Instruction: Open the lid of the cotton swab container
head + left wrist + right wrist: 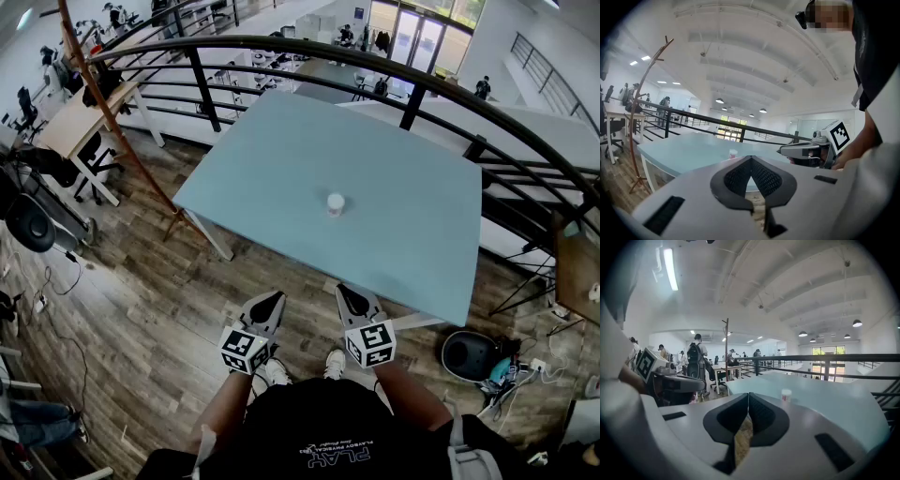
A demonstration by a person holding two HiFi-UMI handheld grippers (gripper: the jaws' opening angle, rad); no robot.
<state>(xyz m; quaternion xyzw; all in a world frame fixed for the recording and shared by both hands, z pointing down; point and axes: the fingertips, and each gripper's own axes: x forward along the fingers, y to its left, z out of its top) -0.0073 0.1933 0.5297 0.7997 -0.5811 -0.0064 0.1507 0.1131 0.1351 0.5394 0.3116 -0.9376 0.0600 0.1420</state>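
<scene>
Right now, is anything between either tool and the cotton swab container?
Nothing visible. The cotton swab container stands alone on the blue table; only bare tabletop lies between it and the left tool and right tool, both shut and empty, held short of the table's near edge.

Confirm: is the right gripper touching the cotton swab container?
Apart. Head view: the right gripper hangs by the near edge of the table, bare tabletop between it and the cotton swab container.
</scene>
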